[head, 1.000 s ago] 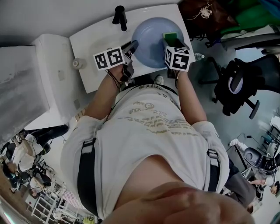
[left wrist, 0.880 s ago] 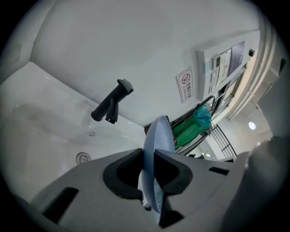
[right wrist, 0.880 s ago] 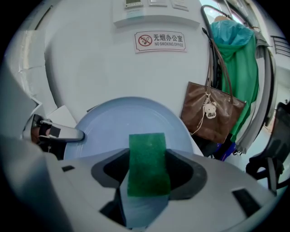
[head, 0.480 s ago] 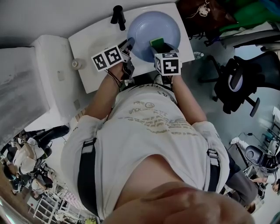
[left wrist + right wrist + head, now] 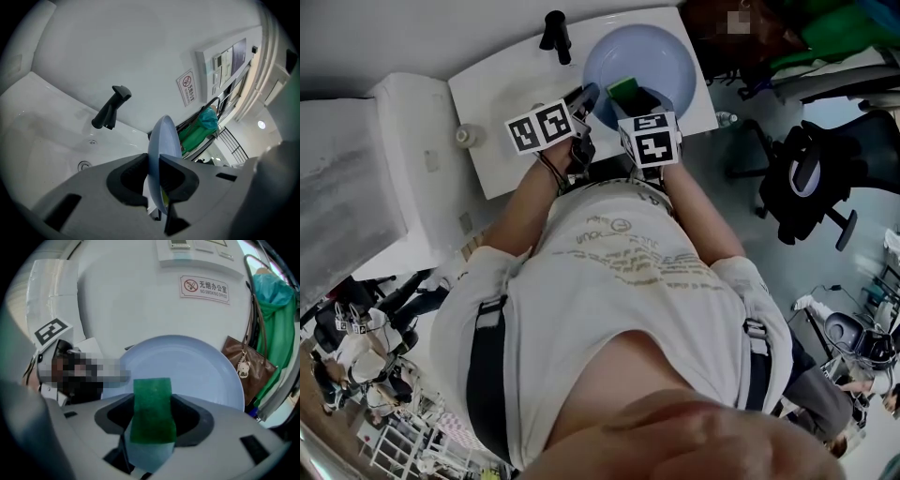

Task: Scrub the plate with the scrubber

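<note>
left claw (image 5: 157, 169) clamps plate (image 5: 654, 52) rim; right claw (image 5: 152, 417) holds scrubber (image 5: 625, 91) over plate.

Even, soft indoor light, faint shadows; strong fisheye bending at edges (gripper views dark-cornered).

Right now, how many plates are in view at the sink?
1: the pale blue plate, held by its rim in the left gripper over the white sink. Another could be hidden behind it.
</note>
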The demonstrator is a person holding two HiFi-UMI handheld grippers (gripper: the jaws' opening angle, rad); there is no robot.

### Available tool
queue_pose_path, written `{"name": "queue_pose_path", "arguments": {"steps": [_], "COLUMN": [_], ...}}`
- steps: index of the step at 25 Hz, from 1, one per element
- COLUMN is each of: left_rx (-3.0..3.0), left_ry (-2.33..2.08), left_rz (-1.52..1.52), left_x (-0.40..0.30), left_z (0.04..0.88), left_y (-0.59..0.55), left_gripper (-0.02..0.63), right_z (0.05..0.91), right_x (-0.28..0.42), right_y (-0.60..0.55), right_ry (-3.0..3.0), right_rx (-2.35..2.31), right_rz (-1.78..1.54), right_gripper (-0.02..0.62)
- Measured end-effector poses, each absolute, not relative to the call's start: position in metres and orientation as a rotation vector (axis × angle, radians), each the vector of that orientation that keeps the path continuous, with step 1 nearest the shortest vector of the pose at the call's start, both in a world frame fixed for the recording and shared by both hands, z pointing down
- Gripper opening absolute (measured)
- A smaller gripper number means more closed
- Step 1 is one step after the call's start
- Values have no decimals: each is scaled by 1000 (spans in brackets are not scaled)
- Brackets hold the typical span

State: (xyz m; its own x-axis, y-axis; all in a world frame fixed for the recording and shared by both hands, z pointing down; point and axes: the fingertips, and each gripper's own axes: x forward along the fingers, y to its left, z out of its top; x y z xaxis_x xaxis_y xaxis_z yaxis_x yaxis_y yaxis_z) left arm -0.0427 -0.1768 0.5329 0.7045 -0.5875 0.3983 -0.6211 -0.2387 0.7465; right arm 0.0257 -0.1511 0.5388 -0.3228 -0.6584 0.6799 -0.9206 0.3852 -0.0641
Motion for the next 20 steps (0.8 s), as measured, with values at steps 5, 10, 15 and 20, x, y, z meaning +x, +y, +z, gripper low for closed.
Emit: {"name": "queue_pose_path", "arguments": {"steps": [5, 10, 15, 20], "left_rx": [2008, 2041, 2036, 2008], "left_ry": [-908, -880, -875, -873], "left_rz": [125, 158, 137, 109], "left_x": [-34, -30, -32, -32], "left_z": [528, 529, 525, 530], "left_y": [-166, -163, -165, -173], "left_gripper": [58, 58, 58, 58], "right_z": [525, 513, 512, 524], "right_x": [40, 51, 85, 124], "right_y": [-170, -191, -201, -202], "right_ry": [-2069, -2058, -2007, -1934], "right_rx": [1424, 1474, 1564, 1643], "right_rz": [572, 517, 568, 651], "right_gripper": [250, 250, 250, 250]}}
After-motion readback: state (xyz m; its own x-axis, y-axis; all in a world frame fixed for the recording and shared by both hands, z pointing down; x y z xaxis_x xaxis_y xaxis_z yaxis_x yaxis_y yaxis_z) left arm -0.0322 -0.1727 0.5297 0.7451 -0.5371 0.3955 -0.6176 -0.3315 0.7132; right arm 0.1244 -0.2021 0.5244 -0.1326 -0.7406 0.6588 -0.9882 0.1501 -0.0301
